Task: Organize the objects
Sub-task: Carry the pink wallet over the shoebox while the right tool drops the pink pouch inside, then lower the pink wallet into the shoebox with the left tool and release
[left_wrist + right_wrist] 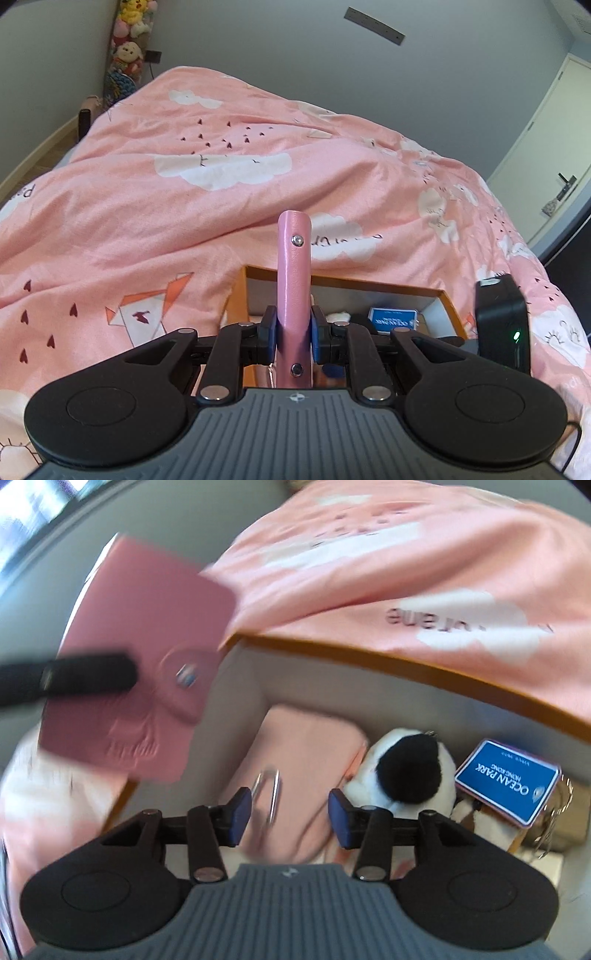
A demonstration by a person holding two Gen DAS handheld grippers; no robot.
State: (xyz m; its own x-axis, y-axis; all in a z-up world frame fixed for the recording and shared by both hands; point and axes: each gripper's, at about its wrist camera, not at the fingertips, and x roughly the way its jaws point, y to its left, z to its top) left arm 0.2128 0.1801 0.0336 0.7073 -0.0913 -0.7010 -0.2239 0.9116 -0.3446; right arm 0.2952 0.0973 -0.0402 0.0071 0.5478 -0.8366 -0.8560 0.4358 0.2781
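Observation:
My left gripper (293, 325) is shut on a pink leather wallet (293, 266), held edge-on and upright above the near left corner of an orange-rimmed box (332, 280). In the right wrist view the same wallet (147, 657) shows its embossed face and snap, with a black finger (88, 675) of the left gripper across it. My right gripper (290, 816) is open over the box (369, 657), its blue pads apart and nothing pressed between them. Below it lies a pink pouch (306, 760) with a metal clip (271, 794).
Inside the box, a black-and-white plush toy (406, 771) lies beside a blue Ocean Park card (509, 781) and a key ring (554, 823). The box rests on a bed with a pink cloud-print duvet (221, 166). A black unit with a green light (498, 317) stands at the right.

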